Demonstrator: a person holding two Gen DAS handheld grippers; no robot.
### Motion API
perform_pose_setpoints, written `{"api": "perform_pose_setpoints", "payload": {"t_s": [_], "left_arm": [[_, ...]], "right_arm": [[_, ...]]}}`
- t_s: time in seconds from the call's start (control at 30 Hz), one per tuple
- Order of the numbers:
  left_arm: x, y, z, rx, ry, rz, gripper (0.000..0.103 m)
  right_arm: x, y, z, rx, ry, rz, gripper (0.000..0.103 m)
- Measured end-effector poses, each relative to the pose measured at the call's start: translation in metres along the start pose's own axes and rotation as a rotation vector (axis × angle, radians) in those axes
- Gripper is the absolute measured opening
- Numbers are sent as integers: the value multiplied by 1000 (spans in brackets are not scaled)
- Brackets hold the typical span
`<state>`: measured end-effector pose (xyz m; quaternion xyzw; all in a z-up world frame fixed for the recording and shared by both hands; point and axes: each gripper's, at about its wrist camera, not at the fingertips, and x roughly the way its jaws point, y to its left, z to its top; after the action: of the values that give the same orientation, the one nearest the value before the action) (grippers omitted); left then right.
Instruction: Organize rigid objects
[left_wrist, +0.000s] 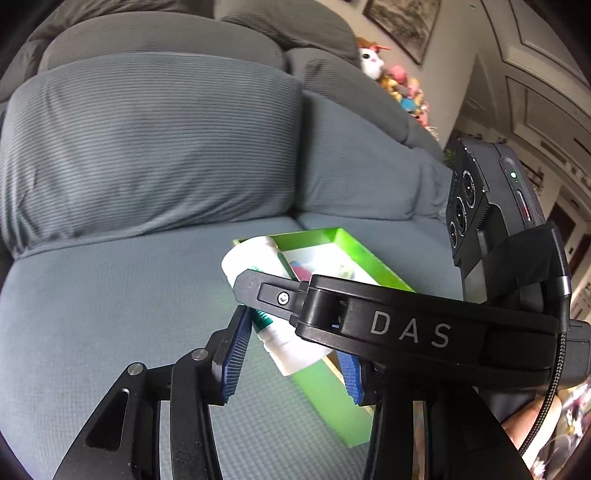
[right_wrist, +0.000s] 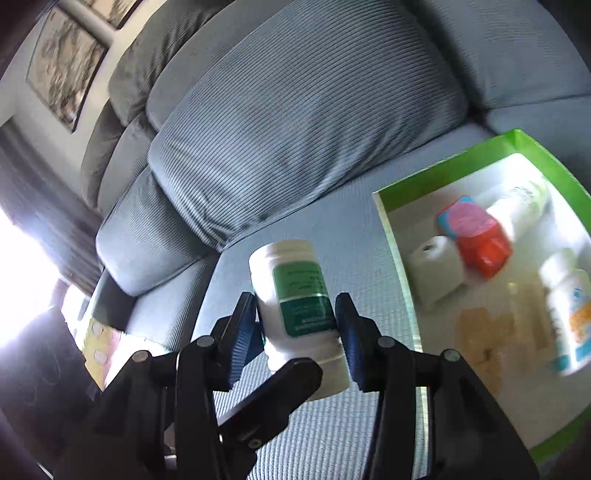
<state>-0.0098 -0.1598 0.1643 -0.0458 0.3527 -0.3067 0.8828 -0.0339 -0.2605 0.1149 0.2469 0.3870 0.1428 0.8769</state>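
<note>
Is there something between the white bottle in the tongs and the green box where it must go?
Nothing visible does. Only bare sofa seat lies between the white bottle and the near wall of the green box, which is open on top.

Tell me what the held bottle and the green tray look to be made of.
Bottle: likely plastic, smooth opaque white, with a green printed paper or film label. Green tray: probably painted cardboard or thin plastic, glossy, judging by its thin straight walls and sheen.

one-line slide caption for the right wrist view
Both grippers clamp a white green-labelled bottle above the sofa, beside the green tray of containers.
</note>
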Motion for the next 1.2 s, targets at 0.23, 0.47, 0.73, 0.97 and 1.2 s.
{"api": "perform_pose_setpoints", "payload": {"t_s": [0.23,0.47,0.73,0.97,1.2], "left_arm": [[19,-28,3,38,12,-68,45],[40,-43,2,40,49,-128,45],[60,-47,-2,11,109,-170,45],[70,-42,-6,-54,164,-206,45],[61,-48,-3,-22,177,-183,74]], "right_arm": [[-26,-30,2,63,-55,-36,45],[-44,-62,6,123,-78,-95,45],[-43,-86,7,184,-47,-152,45],[-41,-97,5,213,-29,-209,45],[-50,-100,6,237,-62,-304,68]]}}
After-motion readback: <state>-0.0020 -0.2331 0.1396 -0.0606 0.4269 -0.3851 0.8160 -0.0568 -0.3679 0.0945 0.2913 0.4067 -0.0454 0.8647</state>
